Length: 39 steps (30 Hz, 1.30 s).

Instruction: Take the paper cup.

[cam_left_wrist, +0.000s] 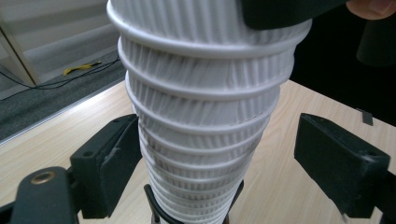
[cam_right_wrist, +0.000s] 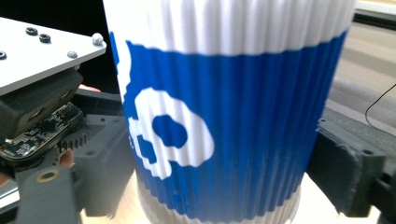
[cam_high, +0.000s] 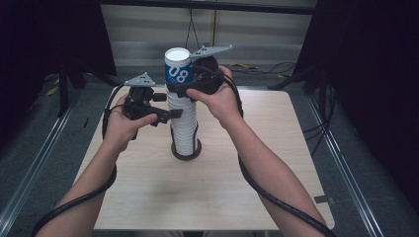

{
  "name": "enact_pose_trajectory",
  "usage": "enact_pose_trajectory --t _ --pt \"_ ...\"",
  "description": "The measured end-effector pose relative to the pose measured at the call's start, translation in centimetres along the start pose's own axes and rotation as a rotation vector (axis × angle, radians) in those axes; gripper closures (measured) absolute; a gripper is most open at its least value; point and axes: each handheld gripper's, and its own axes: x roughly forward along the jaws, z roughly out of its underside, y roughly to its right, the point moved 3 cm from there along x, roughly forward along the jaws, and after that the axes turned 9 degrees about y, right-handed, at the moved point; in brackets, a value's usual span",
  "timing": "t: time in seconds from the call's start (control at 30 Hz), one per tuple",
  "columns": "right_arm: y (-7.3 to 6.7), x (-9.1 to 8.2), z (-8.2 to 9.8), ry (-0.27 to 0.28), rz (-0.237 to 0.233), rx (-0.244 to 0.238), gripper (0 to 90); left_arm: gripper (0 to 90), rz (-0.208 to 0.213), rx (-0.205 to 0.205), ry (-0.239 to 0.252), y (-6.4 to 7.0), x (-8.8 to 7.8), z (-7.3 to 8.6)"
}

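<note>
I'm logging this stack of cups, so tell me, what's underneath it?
The white cup stack stands in a dark ring-shaped holder on the wooden table. The cups cover the holder's centre, so what is inside it cannot be seen.

The stacked cups [cam_left_wrist: 201, 116] looked like matt white paper, finely ribbed, with smooth rolled rims. The top cup [cam_right_wrist: 229, 116] wore a ribbed sleeve printed blue and white. The counter [cam_high: 197, 192] showed pale wood grain with a smooth, low sheen. The left tongs [cam_left_wrist: 219, 158] were matt black plastic, slightly rough, with a brass-coloured screw insert.
</note>
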Motion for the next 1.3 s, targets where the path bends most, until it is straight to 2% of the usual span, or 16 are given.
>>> enact_pose_trajectory --t 0.4,0.53,0.6,0.7,1.07,1.3 --pt "0.0 -0.1 -0.1 -0.008 0.003 -0.001 16.8 13.4 -0.011 0.001 0.001 -0.2 0.4 -0.4" --pt "-0.1 -0.1 -0.1 -0.006 0.003 0.000 16.9 12.6 -0.020 0.004 0.009 -0.3 0.6 -0.6" --pt "-0.1 -0.1 -0.1 -0.005 0.003 -0.002 16.9 11.9 -0.019 -0.013 0.032 -0.4 0.7 -0.8" --pt "0.0 -0.1 -0.1 -0.005 0.003 -0.002 16.9 11.0 -0.023 -0.009 0.048 -0.4 0.7 -1.2" --pt "-0.1 -0.1 -0.1 -0.008 0.003 -0.001 16.9 9.4 -0.018 -0.008 0.062 -0.2 1.3 -1.7" --pt "-0.1 -0.1 -0.2 -0.015 0.007 -0.002 17.2 13.2 -0.041 -0.002 0.068 -0.3 1.5 -1.6"
